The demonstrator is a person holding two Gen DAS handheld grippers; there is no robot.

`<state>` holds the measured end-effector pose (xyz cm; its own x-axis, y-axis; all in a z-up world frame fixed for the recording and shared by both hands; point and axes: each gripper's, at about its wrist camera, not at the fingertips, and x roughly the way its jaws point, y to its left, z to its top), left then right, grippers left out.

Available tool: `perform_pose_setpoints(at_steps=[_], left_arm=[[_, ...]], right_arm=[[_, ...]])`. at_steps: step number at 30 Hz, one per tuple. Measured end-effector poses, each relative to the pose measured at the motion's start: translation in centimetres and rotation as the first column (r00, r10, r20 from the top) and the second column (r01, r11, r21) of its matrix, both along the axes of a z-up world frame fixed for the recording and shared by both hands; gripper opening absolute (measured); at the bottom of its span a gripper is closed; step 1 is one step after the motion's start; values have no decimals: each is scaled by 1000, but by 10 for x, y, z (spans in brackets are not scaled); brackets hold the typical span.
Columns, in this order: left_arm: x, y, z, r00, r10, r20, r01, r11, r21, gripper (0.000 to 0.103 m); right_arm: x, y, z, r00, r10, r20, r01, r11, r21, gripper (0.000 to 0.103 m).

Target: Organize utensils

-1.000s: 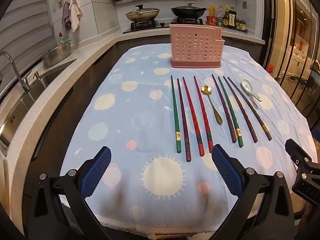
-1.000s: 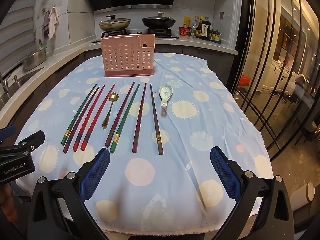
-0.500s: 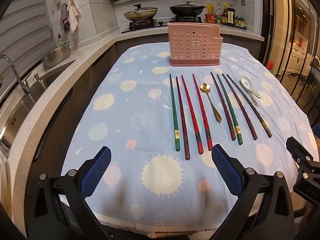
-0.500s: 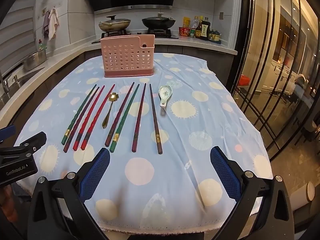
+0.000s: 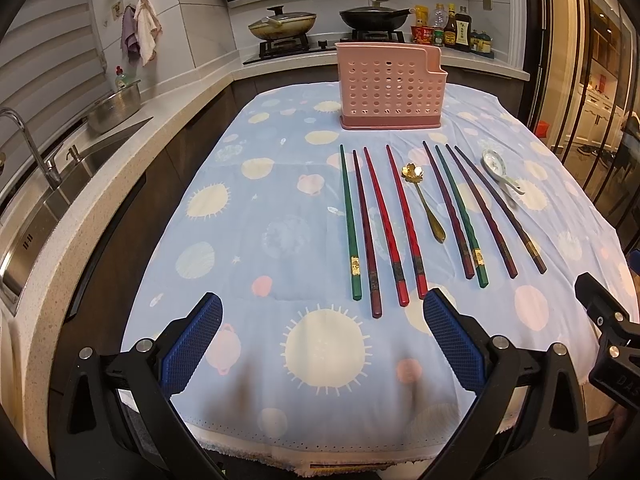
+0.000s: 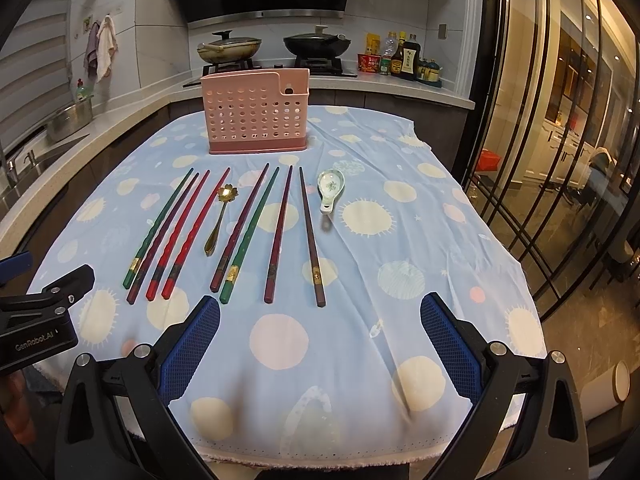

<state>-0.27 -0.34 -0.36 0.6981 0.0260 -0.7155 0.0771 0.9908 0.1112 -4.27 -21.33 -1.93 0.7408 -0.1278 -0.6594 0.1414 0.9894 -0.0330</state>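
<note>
Several chopsticks (image 5: 394, 224) (image 6: 240, 232) in green, red and dark maroon lie side by side on the blue spotted tablecloth (image 5: 280, 216). Among them rests a gold flower-headed spoon (image 5: 425, 200) (image 6: 219, 218). A white ceramic spoon (image 5: 498, 170) (image 6: 330, 188) sits at the right end of the row. Behind them a pink perforated utensil holder (image 5: 391, 88) (image 6: 256, 114) stands upright. My left gripper (image 5: 322, 344) is open over the near edge, just short of the red chopstick ends. My right gripper (image 6: 320, 344) is open too, nothing between its fingers.
A counter with a sink (image 5: 60, 184) and a metal pot (image 5: 116, 104) runs along the left. The stove with two pans (image 5: 280, 26) and sauce bottles (image 5: 452, 32) stands behind the table. Glass doors (image 6: 560, 140) close off the right side.
The left wrist view has tilted and dropped slightly, so the utensils sit a little lower and nearer. The right gripper has barely moved. Both stay open.
</note>
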Motion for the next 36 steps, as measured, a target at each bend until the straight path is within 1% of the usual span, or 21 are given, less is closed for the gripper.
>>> perform_pose_setpoints(at_steps=[11, 36], left_arm=[[-1, 2, -4, 1000, 1, -2, -1, 1000, 2, 96], [0, 1, -2, 1000, 0, -3, 0, 1000, 3, 96]], right_arm=[[-1, 0, 0, 1000, 1, -1, -1, 1000, 1, 96], [-1, 0, -1, 1000, 3, -2, -3, 1000, 2, 96]])
